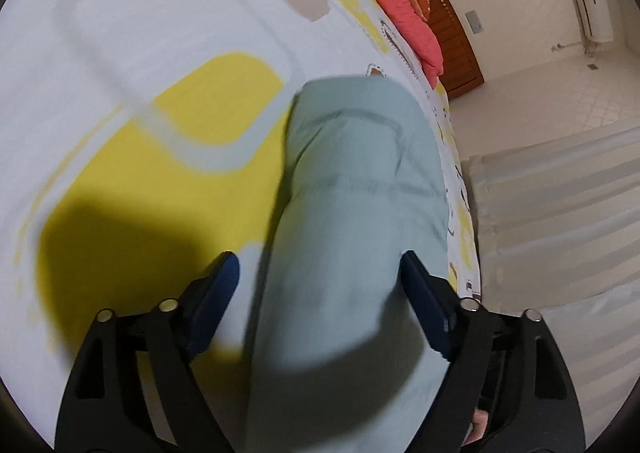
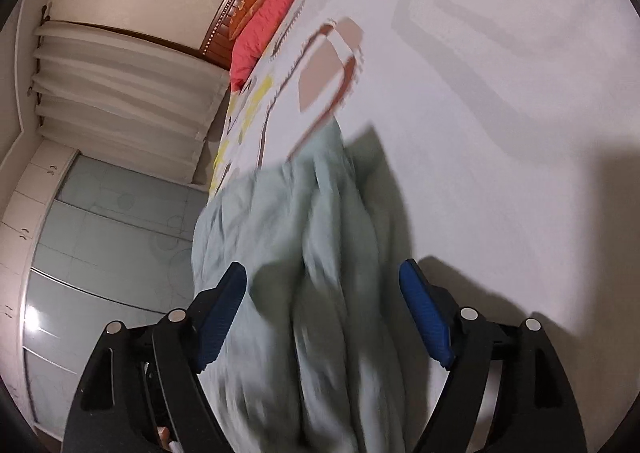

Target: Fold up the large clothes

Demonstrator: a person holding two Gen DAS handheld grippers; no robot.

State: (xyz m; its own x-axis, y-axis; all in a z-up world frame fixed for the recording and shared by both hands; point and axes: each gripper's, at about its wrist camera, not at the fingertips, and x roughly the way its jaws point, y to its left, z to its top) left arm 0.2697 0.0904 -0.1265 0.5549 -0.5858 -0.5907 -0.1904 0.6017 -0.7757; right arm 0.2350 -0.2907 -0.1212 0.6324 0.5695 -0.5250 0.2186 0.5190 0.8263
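Pale green garment runs lengthwise toward the headboard; both tools' jaws gape, ungripped.

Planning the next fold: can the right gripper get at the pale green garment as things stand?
Probably yes. The right gripper is open with the pale green garment bunched directly between its blue pads, and nothing lies between them on the bedspread.

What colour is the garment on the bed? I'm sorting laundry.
Pale mint green garment, clearest in the left wrist view.

Left claw spread wide, blurred pale green garment between, apparently ungripped, patterned bedsheet
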